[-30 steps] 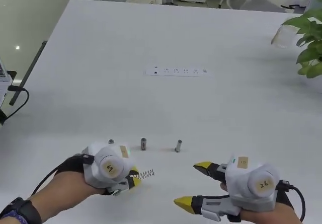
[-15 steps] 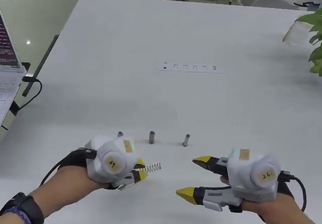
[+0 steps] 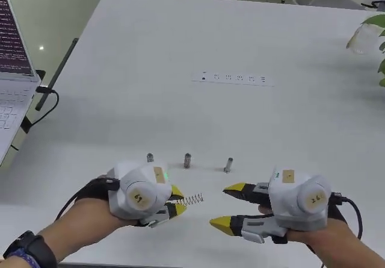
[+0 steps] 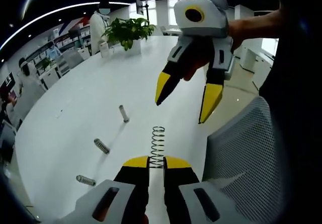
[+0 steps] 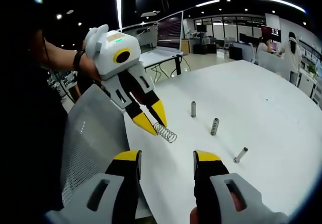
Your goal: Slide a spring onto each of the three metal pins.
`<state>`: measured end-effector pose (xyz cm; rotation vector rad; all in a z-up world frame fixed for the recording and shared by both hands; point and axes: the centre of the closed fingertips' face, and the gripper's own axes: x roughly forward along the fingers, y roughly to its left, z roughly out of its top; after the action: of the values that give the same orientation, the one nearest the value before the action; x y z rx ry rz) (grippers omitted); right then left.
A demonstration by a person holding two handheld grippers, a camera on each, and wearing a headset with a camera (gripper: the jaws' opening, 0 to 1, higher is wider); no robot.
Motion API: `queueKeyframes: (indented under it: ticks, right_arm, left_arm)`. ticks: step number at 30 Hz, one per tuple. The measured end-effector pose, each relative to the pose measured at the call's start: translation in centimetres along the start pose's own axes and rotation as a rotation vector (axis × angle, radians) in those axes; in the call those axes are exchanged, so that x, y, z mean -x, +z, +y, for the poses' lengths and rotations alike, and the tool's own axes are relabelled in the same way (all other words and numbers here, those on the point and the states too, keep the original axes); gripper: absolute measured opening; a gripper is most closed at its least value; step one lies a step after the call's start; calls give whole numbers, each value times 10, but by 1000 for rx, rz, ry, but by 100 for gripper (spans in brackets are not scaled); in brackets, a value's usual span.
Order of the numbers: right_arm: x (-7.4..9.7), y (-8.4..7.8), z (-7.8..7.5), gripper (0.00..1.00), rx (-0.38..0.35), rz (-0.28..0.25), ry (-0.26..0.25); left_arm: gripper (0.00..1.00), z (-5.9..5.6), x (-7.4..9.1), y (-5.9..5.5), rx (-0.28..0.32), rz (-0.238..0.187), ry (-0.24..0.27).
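The left gripper (image 3: 176,200) is nearest, low on the left in the head view. Its jaws are squeezed tight on one end of a spring (image 3: 192,199). The rest of the spring sticks out past the yellow tips, up off the table (image 3: 252,123), and points toward the right gripper (image 3: 227,206). The right gripper's jaws are spread wide and hold nothing. The spring's free end is near them but not touching.

A little farther back, three small pins sit in a row on the table. In the left gripper view, the end pin (image 4: 85,180) and the middle pin (image 4: 101,145) look ribbed, as if each already wears a spring. The last pin (image 4: 123,113), the one closest to the right gripper, looks smooth and bare. So I think two are done and one is left. The pins are tiny, so I am not sure.

Far back lies a white power strip (image 3: 233,78), and a laptop (image 3: 9,51) sits at the left edge.

Since a second ago, the right gripper has come closer to the spring. The laptop has come into view because the head turned. The pins have not moved.
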<state>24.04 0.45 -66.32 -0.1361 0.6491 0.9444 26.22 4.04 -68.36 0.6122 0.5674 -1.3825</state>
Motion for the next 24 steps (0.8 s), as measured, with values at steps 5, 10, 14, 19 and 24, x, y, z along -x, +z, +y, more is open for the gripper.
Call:
queueKeyframes:
  ticks: [5, 10, 14, 19, 24]
  right_arm:
    - [-6, 4, 3, 37, 22, 3, 29]
    - [-11, 6, 7, 31, 51, 7, 72]
    - [-13, 8, 8, 27, 72, 12, 97]
    - [-15, 10, 10, 22, 87, 12, 122]
    - [-16, 14, 13, 12, 101, 3, 147]
  left_arm:
    - [2, -5, 0, 5, -25, -9, -12]
    - [2, -9, 2, 11, -46, -22, -19]
    - [2, -12, 4, 14, -67, -26, -26]
    - [2, -14, 7, 19, -88, -36, -39]
    - [2, -16, 7, 21, -110, -34, -52]
